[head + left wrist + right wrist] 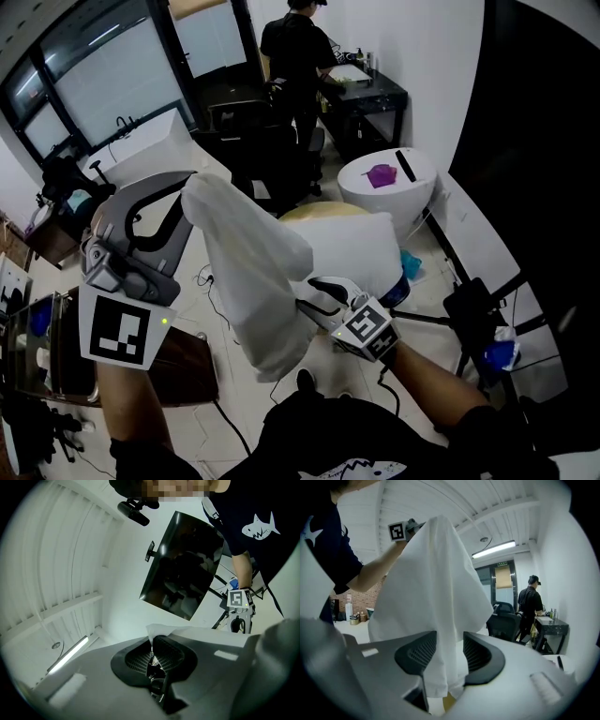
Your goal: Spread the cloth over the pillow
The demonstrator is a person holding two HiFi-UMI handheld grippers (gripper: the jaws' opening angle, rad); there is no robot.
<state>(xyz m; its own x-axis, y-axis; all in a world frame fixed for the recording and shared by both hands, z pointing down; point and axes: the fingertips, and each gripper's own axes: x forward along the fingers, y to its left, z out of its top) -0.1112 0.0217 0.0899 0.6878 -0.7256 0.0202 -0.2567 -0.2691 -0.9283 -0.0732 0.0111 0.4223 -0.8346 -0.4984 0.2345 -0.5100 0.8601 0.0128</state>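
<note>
Head view, looking steeply down: shows a white cloth [253,272] hanging as a long gathered drape through the middle of the picture, pinched at its top corner by the left tool [180,186] at ten o'clock. Clenched on that corner, confirmed in the left gripper view by a small white tuft poking out between closed pads. Places the right tool [314,295] at about five o'clock of the drape, near its lower edge, released: jaws wide apart in the right gripper view, with fabric falling loosely between them and pressed by neither pad. Puts the pillow [361,248], white and boxy, behind the cloth toward three o'clock, resting on something tan and round, not yet covered.

Likely troubles, judged from this layout:
- Could close on a bunched fold instead of a clean edge, given how gathered the fabric hangs between the jaws. Would then open crooked and land twisted.
- Could slip from the left tool, held only by a thin corner, under a sharp sideways pull.
- Might nudge the pillow off its perch if swept across too low.

Found only in the head view: the pillow itself, and a round white counter [417,183] at one o'clock carrying a purple item [382,174]. Found only in the right gripper view: the open gap at the pads. Found only in the left gripper view: the bite on the corner — plus a large dark panel [183,564] beyond.
</note>
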